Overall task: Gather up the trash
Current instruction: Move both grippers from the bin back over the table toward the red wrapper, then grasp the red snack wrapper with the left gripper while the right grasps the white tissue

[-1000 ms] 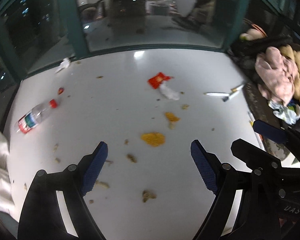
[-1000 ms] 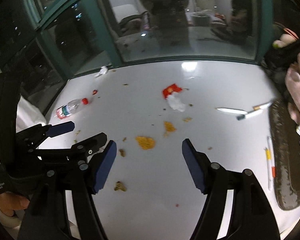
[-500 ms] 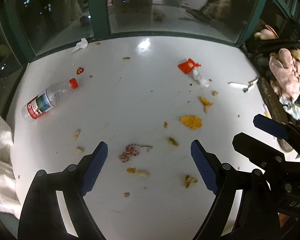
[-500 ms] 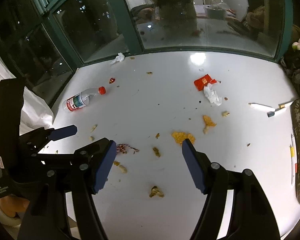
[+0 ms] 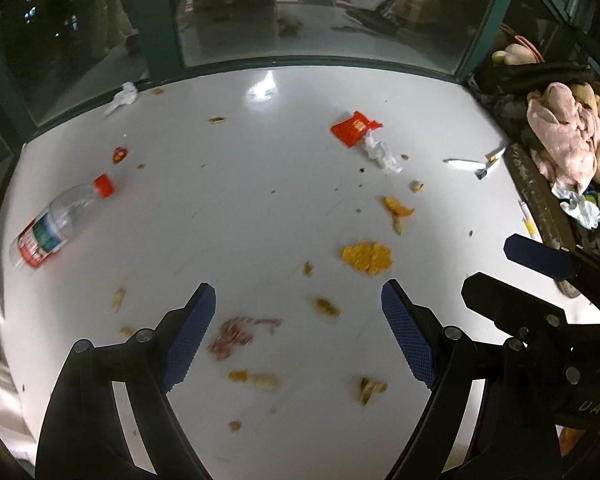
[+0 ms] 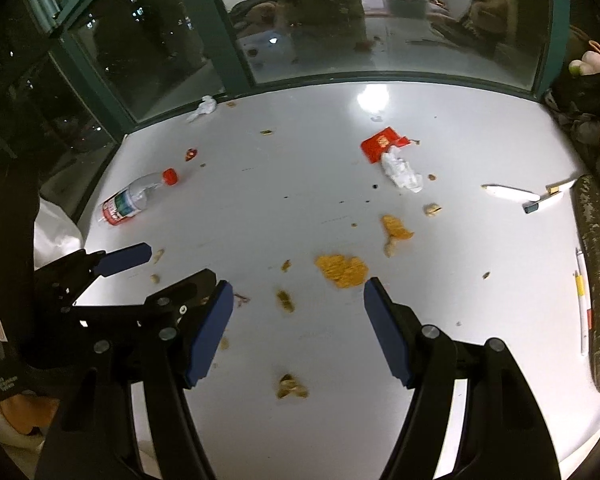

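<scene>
White glossy bench point(image 5: 236, 208) under dark window glass, littered. Plastic bottle point(image 5: 56, 226) lies on its side near the left edge; long axis runs diagonally, red cap point(image 5: 104, 185) pointing up-right toward the bench middle, base toward the left edge. Its label is red, green and white; print not legible.

Red wrapper point(image 5: 353, 128) lies flat toward the far right, print too small to read; a crumpled white tissue point(image 5: 380, 154) touches its near corner. A second tissue point(image 5: 124, 96) sits at the far left edge by the window frame. Orange peel point(image 5: 366, 257) and smaller orange and brown scraps are scattered across the near half. A red-and-white string tangle point(image 5: 232, 334), blurred, lies on the bench between the left fingers.

Left gripper point(image 5: 298, 334): fingers released, spread wide, holding nothing, above the bench. Right gripper point(image 6: 298, 330): fingers released, nothing between them but loose scraps on the bench below. The two grippers sit side by side. "UAS" reads on the right gripper body in the left view.
</scene>
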A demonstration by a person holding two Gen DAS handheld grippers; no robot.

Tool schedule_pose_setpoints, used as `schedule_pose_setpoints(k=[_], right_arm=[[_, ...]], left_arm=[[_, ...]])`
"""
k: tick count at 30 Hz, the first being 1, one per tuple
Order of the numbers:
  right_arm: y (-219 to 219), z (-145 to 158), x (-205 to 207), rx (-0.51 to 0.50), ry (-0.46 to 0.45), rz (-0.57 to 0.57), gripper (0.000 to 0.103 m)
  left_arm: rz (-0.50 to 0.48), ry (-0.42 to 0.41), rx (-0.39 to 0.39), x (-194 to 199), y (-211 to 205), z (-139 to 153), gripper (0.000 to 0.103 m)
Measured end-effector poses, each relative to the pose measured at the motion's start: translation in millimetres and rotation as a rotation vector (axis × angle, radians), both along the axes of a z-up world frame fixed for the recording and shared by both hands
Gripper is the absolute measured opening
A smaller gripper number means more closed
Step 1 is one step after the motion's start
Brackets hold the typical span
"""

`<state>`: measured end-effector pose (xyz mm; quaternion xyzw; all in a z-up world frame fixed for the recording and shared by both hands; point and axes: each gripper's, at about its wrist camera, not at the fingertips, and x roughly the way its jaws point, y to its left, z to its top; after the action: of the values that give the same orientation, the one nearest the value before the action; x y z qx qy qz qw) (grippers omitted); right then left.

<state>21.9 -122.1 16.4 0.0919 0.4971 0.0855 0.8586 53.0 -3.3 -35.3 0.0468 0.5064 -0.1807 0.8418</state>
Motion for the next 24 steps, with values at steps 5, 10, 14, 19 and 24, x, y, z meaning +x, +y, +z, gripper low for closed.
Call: schedule_pose_setpoints(k=[5, 10, 14, 19, 24], right_arm=[[-22.9, -3.8, 26.3, -0.014, -0.006, -0.008, 0.065], [-40.8, -11.7, 60.0, -0.017, -0.009, -0.018, 0.065], [-51.2, -20.7, 89.5, -0.012, -0.007, -0.022, 0.065], [-59.2, -38.1, 122.6, -0.029, 0.006, -0.029, 0.065], [-69.9, -58.9, 144.3, -0.013, 0.043, -0.04, 0.065]], left_arm=[[-0.038, 0.004, -0.006, 28.3, -26.9, -6.6, 0.082], [-0.066, 0.021, 0.01, 64.9, -49.0, -17.7, 0.082], [-0.123, 0.015, 0.044, 95.5, -65.7, -28.5, 0.082], [-0.201, 0.024, 0.075, 130.9, -82.1, -46.2, 0.082], [-0.261, 0.037, 0.088, 161.6, -103.3, -66.3, 0.082]])
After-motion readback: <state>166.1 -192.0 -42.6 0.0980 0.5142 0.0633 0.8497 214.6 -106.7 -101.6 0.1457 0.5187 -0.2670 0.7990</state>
